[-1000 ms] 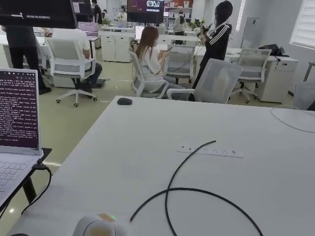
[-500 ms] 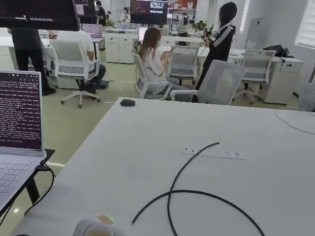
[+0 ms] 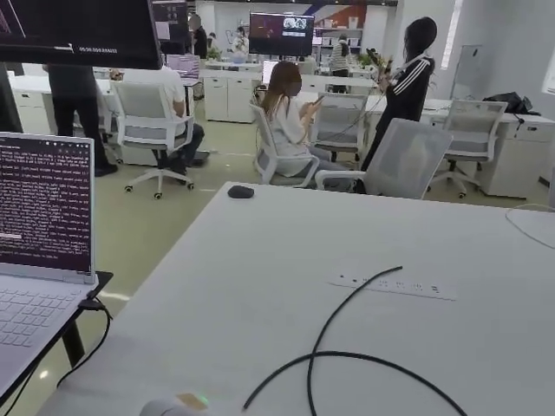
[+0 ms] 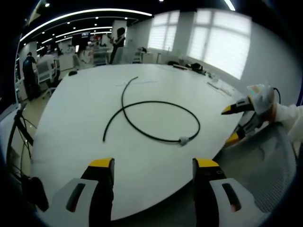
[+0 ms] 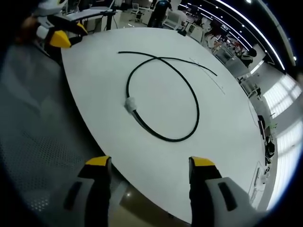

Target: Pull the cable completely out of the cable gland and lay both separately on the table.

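A black cable (image 3: pixel 347 354) lies in a crossed loop on the white table (image 3: pixel 260 286). In the gripper views a small pale cable gland (image 4: pixel 183 140) (image 5: pixel 129 105) sits on one end of the cable (image 4: pixel 142 102) (image 5: pixel 197 111). My left gripper (image 4: pixel 154 165) is open, back from the table's near edge, with nothing between its yellow-tipped jaws. My right gripper (image 5: pixel 149 163) is open too, off the table's edge and well short of the gland. Each shows in the other's view: the right gripper (image 4: pixel 230 124) in a white-gloved hand, the left gripper (image 5: pixel 71 34) at the table's corner.
An open laptop (image 3: pixel 43 225) stands on a stand at the left. A white power strip (image 3: pixel 395 284) lies beyond the cable, and a dark mouse (image 3: pixel 241 191) at the table's far edge. A mesh chair (image 4: pixel 265 161) is by the near edge. People and office chairs (image 3: pixel 408 156) are behind.
The head camera has shifted, so the whole scene sits lower and further right in the picture. The cable lies on the table as before.
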`<action>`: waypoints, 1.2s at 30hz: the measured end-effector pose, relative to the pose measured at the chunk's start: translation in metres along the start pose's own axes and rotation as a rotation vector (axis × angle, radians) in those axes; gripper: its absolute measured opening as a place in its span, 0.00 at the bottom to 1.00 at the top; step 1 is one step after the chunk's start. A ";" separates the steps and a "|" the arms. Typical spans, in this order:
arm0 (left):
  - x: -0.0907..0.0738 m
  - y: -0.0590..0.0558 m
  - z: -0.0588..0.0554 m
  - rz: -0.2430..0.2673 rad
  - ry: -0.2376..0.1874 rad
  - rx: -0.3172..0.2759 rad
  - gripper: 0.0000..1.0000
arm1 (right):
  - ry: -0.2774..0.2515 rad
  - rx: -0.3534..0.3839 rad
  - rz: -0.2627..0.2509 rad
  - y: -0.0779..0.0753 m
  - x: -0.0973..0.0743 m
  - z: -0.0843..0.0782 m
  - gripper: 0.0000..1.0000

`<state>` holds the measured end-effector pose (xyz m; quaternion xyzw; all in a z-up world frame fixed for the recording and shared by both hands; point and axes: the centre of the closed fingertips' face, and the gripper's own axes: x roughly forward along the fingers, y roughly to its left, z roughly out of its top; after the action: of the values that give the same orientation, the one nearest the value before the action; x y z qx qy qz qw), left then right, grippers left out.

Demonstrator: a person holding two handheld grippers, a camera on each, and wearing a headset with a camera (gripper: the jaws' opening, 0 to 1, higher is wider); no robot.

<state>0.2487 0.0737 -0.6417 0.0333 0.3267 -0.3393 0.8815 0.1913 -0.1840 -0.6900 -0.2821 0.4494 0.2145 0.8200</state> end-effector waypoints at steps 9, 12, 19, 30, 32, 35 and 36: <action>-0.001 0.000 0.001 0.000 -0.006 -0.006 0.66 | -0.089 0.091 0.078 -0.001 0.002 0.012 0.67; 0.000 -0.001 0.001 -0.005 -0.005 -0.002 0.66 | -0.110 0.067 0.078 -0.007 0.004 0.020 0.67; 0.000 -0.001 0.002 -0.002 -0.012 -0.004 0.65 | -0.212 0.163 0.182 -0.007 0.017 0.047 0.57; 0.000 0.002 0.001 0.007 -0.007 -0.003 0.63 | -0.247 0.080 0.293 0.005 0.044 0.059 0.37; 0.000 0.003 0.001 0.010 -0.007 -0.003 0.62 | -0.248 0.049 0.314 0.010 0.050 0.060 0.31; 0.000 0.004 0.001 0.014 -0.008 -0.005 0.62 | -0.250 0.016 0.338 0.016 0.058 0.061 0.31; 0.000 0.005 0.001 0.016 -0.007 -0.006 0.62 | -0.252 0.004 0.345 0.018 0.059 0.063 0.31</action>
<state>0.2523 0.0773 -0.6412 0.0321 0.3242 -0.3315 0.8854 0.2487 -0.1236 -0.7184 -0.1704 0.3855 0.3841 0.8215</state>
